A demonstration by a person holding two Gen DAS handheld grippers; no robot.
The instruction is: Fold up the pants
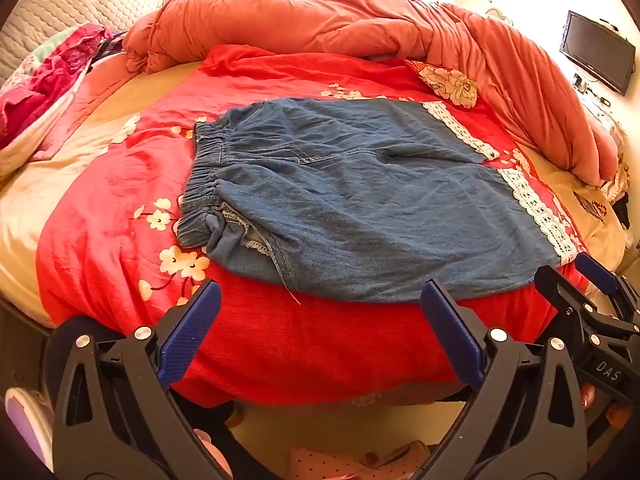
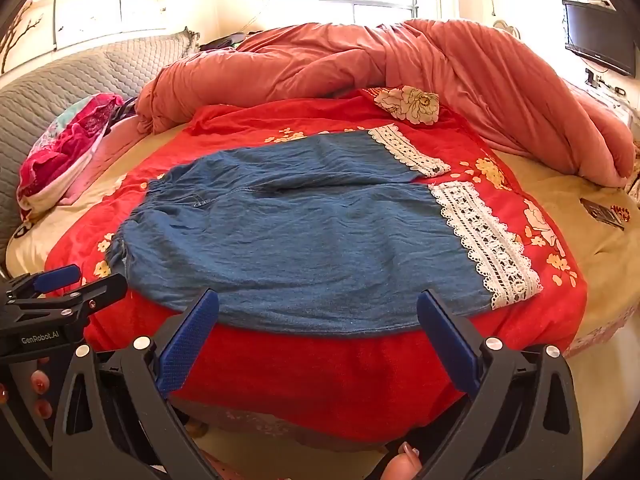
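Blue denim pants with white lace hems (image 1: 360, 200) lie flat, unfolded, on the red floral bedspread (image 1: 320, 340); left gripper (image 1: 320, 332) and right gripper (image 2: 318, 332) gape wide, empty.

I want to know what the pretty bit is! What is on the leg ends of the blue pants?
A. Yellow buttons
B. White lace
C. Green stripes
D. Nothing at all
B: the blue pants, lying flat on the red cover, end in bands of white lace on both legs, also seen from the left wrist.
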